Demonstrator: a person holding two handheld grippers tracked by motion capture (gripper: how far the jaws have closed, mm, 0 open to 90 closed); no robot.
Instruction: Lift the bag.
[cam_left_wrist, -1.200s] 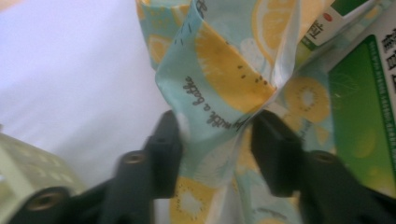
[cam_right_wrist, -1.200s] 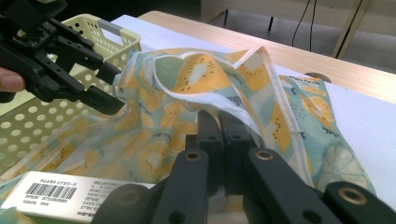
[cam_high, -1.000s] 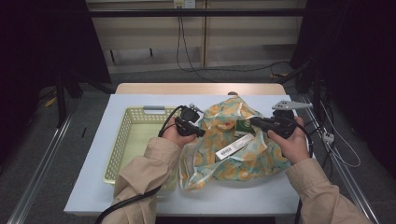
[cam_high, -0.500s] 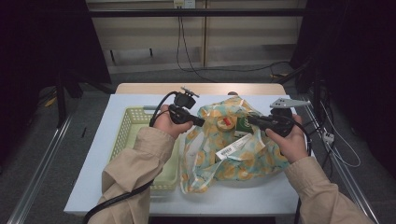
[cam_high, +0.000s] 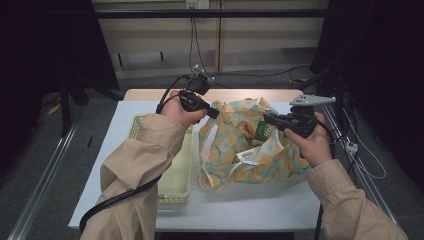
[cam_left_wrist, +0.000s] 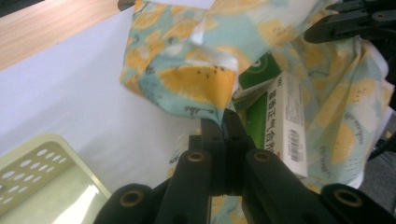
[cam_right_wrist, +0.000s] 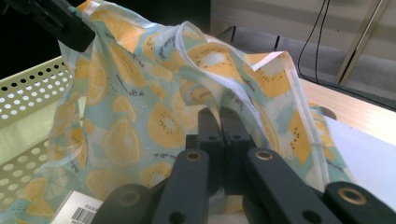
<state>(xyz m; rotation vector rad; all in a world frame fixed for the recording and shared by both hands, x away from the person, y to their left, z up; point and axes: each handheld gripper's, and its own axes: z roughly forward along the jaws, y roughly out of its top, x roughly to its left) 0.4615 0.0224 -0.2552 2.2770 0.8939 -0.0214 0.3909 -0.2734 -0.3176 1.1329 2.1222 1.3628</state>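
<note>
While pinched at two spots on its rim, bag (cam_high: 240, 145) hangs stretched between left gripper (cam_high: 214, 113) and right gripper (cam_high: 267, 119), lower part resting on white table (cam_high: 235, 210). Patterned in orange fruit slices on pale teal, with white trim and straps trailing at the front. Left gripper (cam_left_wrist: 223, 122): jaws pressed together on a fold of the cloth at the bag's left edge, held high above the tabletop, hand (cam_high: 181, 111) wrapped around the body. Right gripper (cam_right_wrist: 219, 116): jaws likewise clamped flat on the fabric at the bag's right rim, lower than the left one, grey plate on top, hand (cam_high: 310, 145) below. Mouth of the bag pulled open between the two pinches, facing up and toward the person. Inside, a box (cam_left_wrist: 280, 116), green and white with a barcode on its side, leaning against the cloth; in the high view, its green face (cam_high: 261, 132) peeking out just left of the right gripper. A white label (cam_high: 245, 156) lying lower, near the straps. Left of the bag, yellow basket (cam_high: 175, 175) with perforated walls, partly covered by the left sleeve, close beside the bag; touching or not, cannot tell. Beyond the white sheet, bare wooden tabletop edge (cam_high: 240, 94).
</note>
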